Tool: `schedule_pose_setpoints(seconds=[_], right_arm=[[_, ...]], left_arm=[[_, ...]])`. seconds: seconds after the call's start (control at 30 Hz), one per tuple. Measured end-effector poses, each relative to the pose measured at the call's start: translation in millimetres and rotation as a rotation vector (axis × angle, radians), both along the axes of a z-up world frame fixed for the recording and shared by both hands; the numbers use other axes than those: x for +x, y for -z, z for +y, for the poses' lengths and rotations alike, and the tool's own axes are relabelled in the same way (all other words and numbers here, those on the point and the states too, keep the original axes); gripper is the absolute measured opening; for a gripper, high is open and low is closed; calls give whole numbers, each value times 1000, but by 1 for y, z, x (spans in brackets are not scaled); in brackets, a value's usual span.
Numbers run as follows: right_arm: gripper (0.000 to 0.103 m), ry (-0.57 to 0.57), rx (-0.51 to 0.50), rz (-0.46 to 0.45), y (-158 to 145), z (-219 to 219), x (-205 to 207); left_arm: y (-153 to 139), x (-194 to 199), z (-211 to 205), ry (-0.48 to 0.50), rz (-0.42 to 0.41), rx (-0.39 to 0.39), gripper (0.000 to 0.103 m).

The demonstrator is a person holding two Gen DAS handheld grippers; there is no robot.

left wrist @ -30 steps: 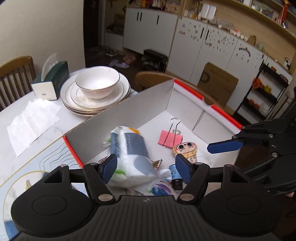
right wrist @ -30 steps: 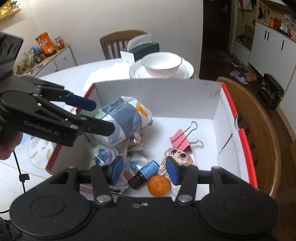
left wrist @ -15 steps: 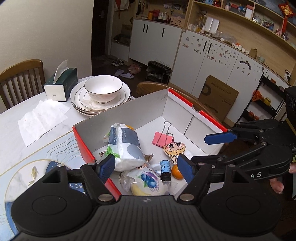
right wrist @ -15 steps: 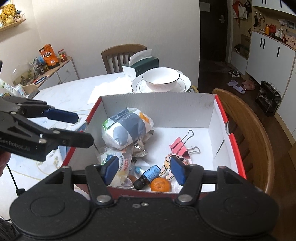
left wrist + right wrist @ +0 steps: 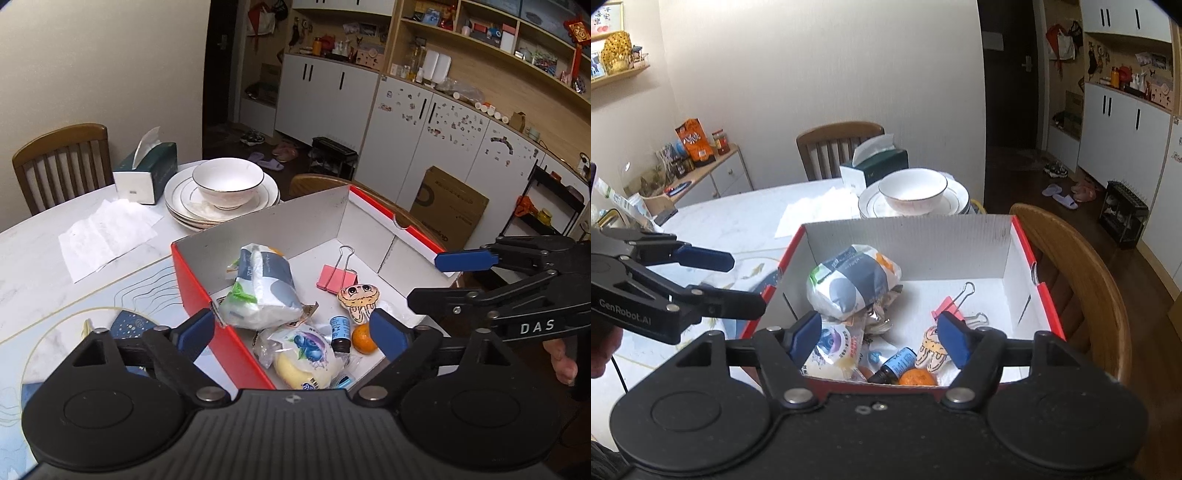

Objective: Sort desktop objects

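1. A red cardboard box (image 5: 192,280) with white inner walls sits at the near right edge of a white marble table (image 5: 33,251). It is open at the top and holds all the small objects.
2. The left gripper (image 5: 291,332) hangs above the box's near left corner. Its jaws have just been opening and now stand wide, with nothing pressed between the blue pads; one pad lies outside the red wall, the other over the box floor.
3. The right gripper (image 5: 881,338) hangs over the box's near edge. Its jaws have also just been opening and stand fairly wide, gripping nothing.
4. Inside the box, a pack of tissues (image 5: 262,288) in blue-grey and white wrap lies on the left side, tilted against the other items.
5. Nearer than it lies a wrapped bun with a blueberry print (image 5: 306,354).
6. Just right of the bun are a small dark bottle with a blue label (image 5: 340,330) and a small orange (image 5: 364,338), side by side.
7. A cartoon mushroom charm (image 5: 358,297) lies just beyond the orange.
8. A pink binder clip (image 5: 334,275) lies farther in, its wire handles pointing toward the far wall.
9. On the table beyond the box stand a white bowl (image 5: 227,182) on stacked plates (image 5: 177,199), a green tissue box (image 5: 146,173) and a loose sheet of tissue paper (image 5: 103,232).
10. Wooden chairs (image 5: 1082,280) stand at the table's far and right sides.
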State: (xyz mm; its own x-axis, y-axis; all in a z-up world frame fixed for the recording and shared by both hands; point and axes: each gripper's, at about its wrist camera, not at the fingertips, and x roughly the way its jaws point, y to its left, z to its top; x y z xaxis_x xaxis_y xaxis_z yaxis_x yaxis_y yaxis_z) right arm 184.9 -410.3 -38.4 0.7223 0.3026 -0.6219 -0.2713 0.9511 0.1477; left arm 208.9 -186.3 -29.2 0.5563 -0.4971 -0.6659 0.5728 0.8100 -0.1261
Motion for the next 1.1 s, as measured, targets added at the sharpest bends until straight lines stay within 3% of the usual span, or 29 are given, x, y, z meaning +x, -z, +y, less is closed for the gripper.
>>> schedule_pose_setpoints(seconds=[0.07,0.33,0.73,1.1], right_arm=[[72,3,-1,-15,0,0,-4],[76,25,10,-70,-3,0,-23],[77,50,31,-77,-9,3,-45],[78,73,42,-84,-11,8,-56]], left_arm=[[1,-4,3,-9,-12,-4,103],[3,-22,12,-19,-44,-23,103],[-11,-48,19,-11,-107,-34,103],[-9,-55,20,0,-105,-17,103]])
